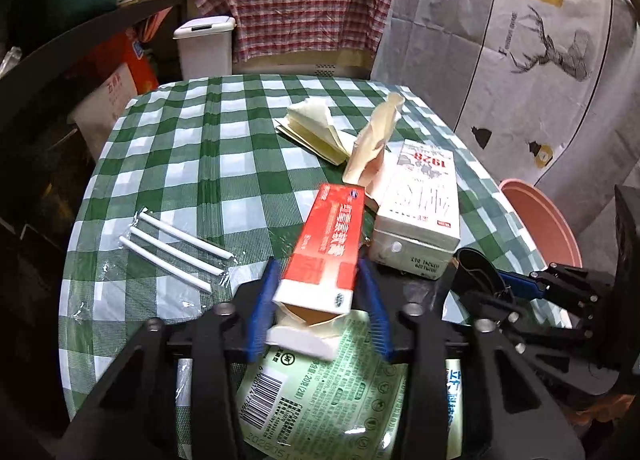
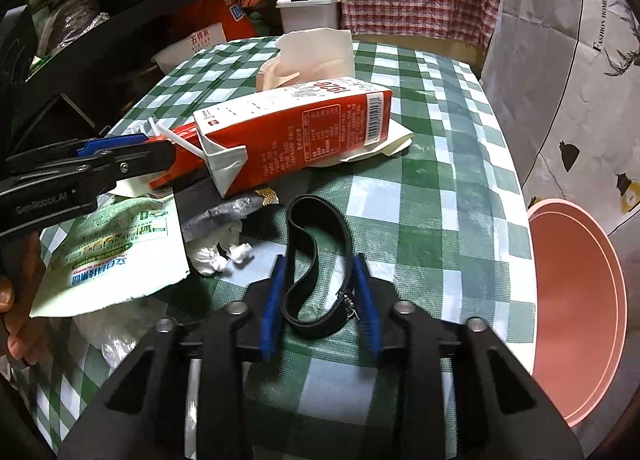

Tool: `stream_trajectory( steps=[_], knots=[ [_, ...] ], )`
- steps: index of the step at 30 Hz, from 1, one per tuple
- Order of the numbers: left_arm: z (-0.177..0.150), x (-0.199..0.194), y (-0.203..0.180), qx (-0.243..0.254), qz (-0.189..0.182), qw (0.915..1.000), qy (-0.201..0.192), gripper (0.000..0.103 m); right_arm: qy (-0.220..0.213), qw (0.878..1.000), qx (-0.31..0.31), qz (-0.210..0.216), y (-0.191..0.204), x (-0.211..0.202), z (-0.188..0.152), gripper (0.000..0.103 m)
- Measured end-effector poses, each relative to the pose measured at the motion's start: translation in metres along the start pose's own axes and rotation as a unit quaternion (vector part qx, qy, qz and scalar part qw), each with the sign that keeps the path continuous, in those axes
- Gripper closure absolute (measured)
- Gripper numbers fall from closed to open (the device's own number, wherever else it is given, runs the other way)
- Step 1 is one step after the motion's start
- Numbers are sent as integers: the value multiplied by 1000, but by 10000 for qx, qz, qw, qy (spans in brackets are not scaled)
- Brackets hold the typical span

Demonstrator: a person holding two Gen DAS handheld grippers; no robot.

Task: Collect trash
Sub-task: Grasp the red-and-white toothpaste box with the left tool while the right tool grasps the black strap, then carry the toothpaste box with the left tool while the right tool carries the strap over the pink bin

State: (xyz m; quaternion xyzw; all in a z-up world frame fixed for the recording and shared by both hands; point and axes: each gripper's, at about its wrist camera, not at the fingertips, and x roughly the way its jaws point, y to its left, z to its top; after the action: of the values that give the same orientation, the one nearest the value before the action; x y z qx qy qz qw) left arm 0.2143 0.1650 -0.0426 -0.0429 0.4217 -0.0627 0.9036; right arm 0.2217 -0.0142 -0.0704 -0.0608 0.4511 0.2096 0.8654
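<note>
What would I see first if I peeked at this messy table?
Probably the red and white box, clamped between the left gripper fingers above a green packet. Next the milk carton lying mid-table, and a black strap between the right gripper fingers.

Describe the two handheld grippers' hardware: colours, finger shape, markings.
Both match. The left gripper and right gripper have matte black angular linkage arms with triangular cut-outs and round silver pivot pins, ending in two flat fingers faced with ribbed blue pads. Seen side-on from the right wrist view, the left one's body carries pale lettering. No cables or sleeves visible.
</note>
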Motion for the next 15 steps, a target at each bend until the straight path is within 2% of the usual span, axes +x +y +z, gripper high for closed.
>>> stream_trajectory(
  steps=[2, 10, 15],
  knots=[
    [-1, -1, -2, 79, 41, 10000, 38, 66, -13, 10000, 5, -43, -3, -2, -1, 88],
    [-5, -19, -3, 24, 207, 9998, -68, 69, -270, 9995, 116, -126, -16, -29, -4, 91],
    [-9, -39, -7, 37, 456, 9985, -285, 69, -572, 9979, 145, -265, -24, -56, -6, 92]
  ],
)
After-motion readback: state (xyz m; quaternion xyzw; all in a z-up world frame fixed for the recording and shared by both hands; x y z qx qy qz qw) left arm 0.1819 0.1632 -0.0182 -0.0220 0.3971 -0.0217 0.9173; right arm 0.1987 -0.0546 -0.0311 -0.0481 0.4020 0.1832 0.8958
